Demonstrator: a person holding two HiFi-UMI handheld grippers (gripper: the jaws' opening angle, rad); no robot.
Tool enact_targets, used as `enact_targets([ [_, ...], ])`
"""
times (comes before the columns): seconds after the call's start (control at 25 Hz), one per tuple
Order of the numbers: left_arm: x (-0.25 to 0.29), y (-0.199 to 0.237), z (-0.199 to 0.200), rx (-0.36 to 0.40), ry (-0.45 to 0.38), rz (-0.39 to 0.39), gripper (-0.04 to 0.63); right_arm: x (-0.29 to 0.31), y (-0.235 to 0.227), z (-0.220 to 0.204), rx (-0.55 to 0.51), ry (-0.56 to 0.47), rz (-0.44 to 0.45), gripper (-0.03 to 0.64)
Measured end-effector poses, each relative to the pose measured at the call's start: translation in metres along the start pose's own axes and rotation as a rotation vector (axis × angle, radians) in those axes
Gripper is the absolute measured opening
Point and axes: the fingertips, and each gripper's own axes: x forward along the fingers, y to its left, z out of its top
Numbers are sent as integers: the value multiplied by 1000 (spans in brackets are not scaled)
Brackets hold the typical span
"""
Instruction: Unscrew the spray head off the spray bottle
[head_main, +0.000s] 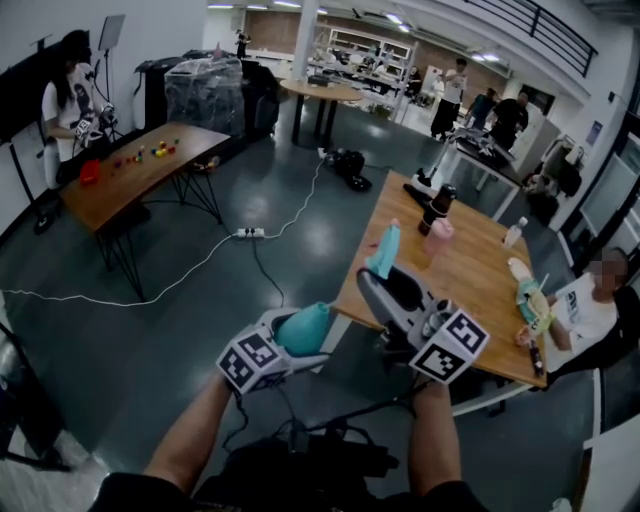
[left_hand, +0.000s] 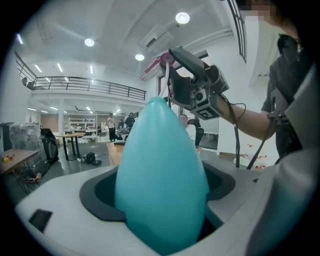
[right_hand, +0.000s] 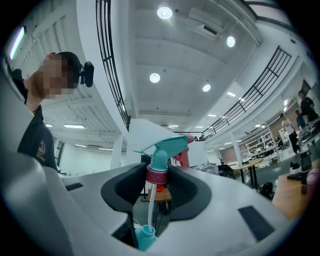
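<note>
In the head view my left gripper (head_main: 285, 345) is shut on the teal bottle body (head_main: 303, 328), low in front of me. In the left gripper view the bottle (left_hand: 162, 175) fills the space between the jaws, its tapered top pointing away. My right gripper (head_main: 385, 290) is up and to the right, shut on the spray head (head_main: 385, 250). In the right gripper view its jaws (right_hand: 156, 180) clamp the pink collar (right_hand: 156, 175) under the teal trigger head (right_hand: 167, 146). The white dip tube (right_hand: 150, 205) hangs bare below the collar, down to a teal piece (right_hand: 145, 237) at the frame's bottom.
A wooden table (head_main: 480, 290) lies ahead on the right with a dark bottle (head_main: 438, 208), a pink bottle (head_main: 437, 238) and a clear bottle (head_main: 513, 233). A person (head_main: 590, 310) sits at its right end. A power strip (head_main: 250, 233) and cable cross the floor.
</note>
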Motion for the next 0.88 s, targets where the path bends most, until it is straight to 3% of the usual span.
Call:
enact_targets([
  [0.4, -16, 29, -3, -39, -10, 136, 442, -11, -20, 6, -10, -79, -163, 140],
  [0.88, -33, 42, 43, -44, -120, 244, 442, -19, -45, -41, -64, 34, -357, 140],
])
